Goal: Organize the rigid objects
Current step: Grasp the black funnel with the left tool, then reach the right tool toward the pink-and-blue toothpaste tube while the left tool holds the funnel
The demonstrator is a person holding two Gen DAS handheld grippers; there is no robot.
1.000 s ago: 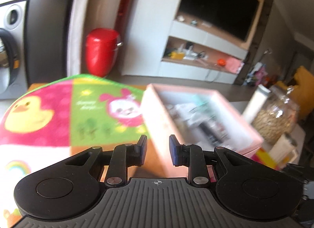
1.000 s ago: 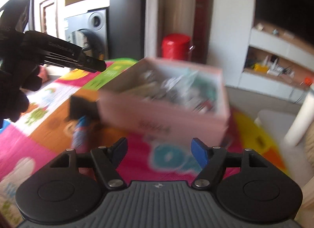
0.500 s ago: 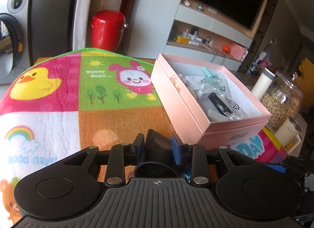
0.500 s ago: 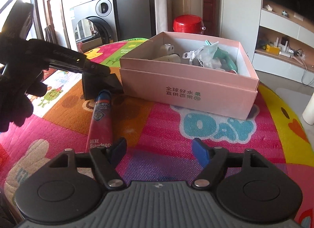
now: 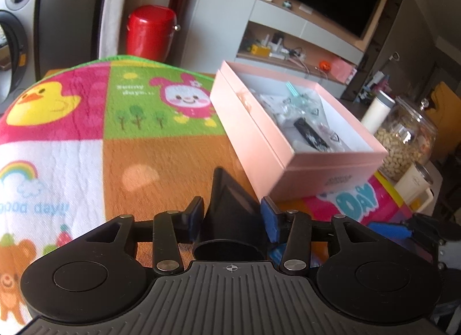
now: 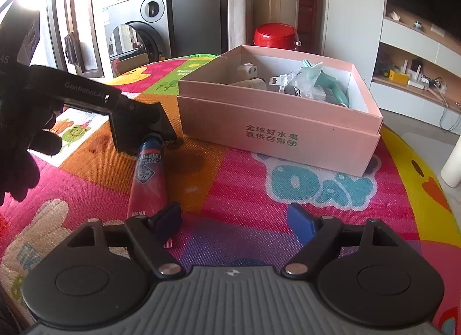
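Note:
A black wedge-shaped object (image 5: 230,214) stands on the colourful mat between my left gripper's fingers; the left gripper (image 5: 232,217) has its pads close around it, with small gaps showing. In the right wrist view the same black object (image 6: 138,127) sits under the left gripper, next to a red and blue toothpaste tube (image 6: 148,173) lying on the mat. An open pink box (image 6: 276,121) holding several packets and a teal item stands behind; it also shows in the left wrist view (image 5: 288,145). My right gripper (image 6: 234,219) is open and empty, low over the mat.
A colourful cartoon mat (image 6: 317,185) covers the round table. A glass jar of nuts (image 5: 409,139), a white bottle (image 5: 377,110) and a small jar (image 5: 415,182) stand to the right of the box. A red bin (image 5: 151,32) is on the floor beyond.
My left gripper lowered over the black object, closed on it, then its fingers spread wider around it. The right gripper moved nearer the mat and stayed open.

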